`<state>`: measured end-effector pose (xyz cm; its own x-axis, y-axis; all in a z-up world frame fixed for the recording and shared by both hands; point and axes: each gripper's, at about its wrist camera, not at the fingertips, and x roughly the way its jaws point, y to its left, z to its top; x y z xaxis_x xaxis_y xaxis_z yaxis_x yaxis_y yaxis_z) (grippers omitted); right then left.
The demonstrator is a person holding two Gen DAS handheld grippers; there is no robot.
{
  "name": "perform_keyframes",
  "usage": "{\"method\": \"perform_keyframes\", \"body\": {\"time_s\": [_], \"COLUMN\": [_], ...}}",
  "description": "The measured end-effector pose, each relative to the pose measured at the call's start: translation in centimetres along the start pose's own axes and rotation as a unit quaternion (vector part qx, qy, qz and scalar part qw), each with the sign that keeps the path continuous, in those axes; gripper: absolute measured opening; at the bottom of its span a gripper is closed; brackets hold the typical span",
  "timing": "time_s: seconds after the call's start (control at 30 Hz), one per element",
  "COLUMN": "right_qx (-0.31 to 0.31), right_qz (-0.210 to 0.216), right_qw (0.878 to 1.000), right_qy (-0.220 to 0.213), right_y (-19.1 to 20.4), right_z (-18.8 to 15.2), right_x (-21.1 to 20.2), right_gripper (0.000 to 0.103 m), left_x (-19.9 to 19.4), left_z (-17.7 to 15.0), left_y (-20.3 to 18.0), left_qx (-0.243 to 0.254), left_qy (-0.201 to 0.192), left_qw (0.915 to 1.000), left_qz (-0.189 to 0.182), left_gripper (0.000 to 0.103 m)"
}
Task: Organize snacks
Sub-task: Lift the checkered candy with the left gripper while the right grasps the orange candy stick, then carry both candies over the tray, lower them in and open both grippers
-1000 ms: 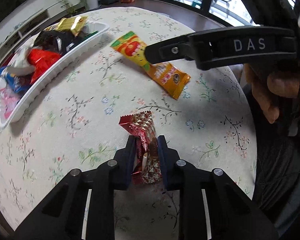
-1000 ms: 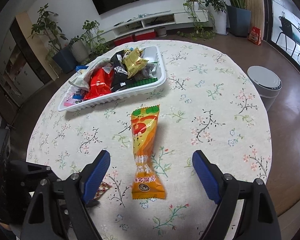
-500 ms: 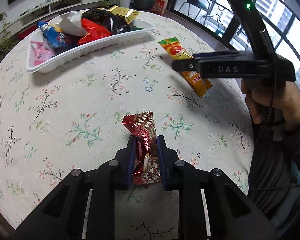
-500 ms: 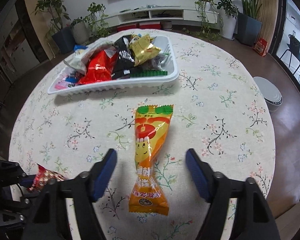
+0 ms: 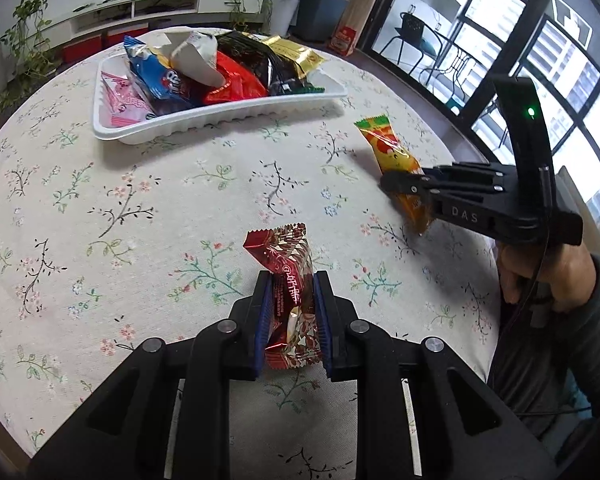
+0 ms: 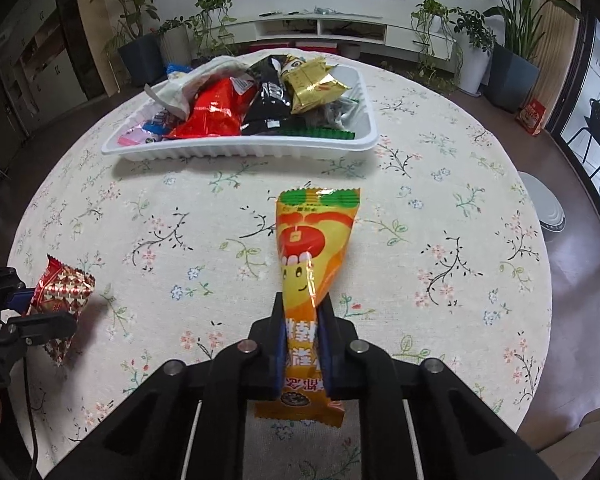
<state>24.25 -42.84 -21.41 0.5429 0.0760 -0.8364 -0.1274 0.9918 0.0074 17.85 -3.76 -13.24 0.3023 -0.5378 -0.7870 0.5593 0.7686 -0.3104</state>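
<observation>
Since a second ago your right gripper (image 6: 302,344) has closed its jaws from wide apart onto the lower half of the orange snack packet (image 6: 314,264), which lay free on the counter (image 6: 440,240) between them. That packet now sits pinched near its tail, its green-edged top pointing toward the white tray (image 6: 240,150); gripping low leaves the long end free to drop in first. Your left gripper (image 5: 290,312) has its jaws clamped on the red patterned candy packet (image 5: 288,280), held upright by its middle, and its view has swung round to face the tray. Both snacks are near the counter's front edge, well apart from the tray, which is already heaped with packets. You look set to carry both across; aim for the sparser right end.
</observation>
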Motion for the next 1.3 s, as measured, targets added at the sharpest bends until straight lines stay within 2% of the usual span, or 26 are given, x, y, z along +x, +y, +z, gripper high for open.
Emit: {"method": "perform_keyframes", "body": {"time_s": [0.37,0.53,0.77,0.9,1.03,1.3], "right_qx": [0.042,0.029,0.002,-0.016,-0.008,-0.022], "right_qz": [0.056,0.072,0.073,0.063,0.062,0.035], "right_qw": [0.997,0.995,0.993,0.994,0.995,0.999], "right_qy": [-0.042,-0.062,-0.093,-0.091,-0.073,-0.029], "right_y": [-0.4,0.2,1.7,3.4,3.8,4.4], "right_z": [0.9,3.7,11.8,16.4,19.4,20.5], "right_x": [-2.9,-4.9,-6.3,-4.7,-1.8,3.8], "right_gripper": [0.015,0.015,0.015,0.015,0.015,0.015], "left_x": [-4.1,-6.4,-7.9,-6.4,-2.8,2.2], "left_z": [2.1,5.9,12.6,15.8,17.3,17.1], "left_y": [3.0,4.8,9.2,11.2,12.7,14.3], "left_qx": [-0.043,-0.051,-0.080,-0.087,-0.093,-0.100], "left_qy": [-0.049,-0.086,-0.112,-0.106,-0.088,-0.070], "left_qw": [0.9979,0.9949,0.9898,0.9892,0.9898,0.9906], "left_qz": [-0.007,0.014,0.036,0.054,0.062,0.061], "left_gripper": [0.019,0.019,0.019,0.019,0.019,0.019]}}
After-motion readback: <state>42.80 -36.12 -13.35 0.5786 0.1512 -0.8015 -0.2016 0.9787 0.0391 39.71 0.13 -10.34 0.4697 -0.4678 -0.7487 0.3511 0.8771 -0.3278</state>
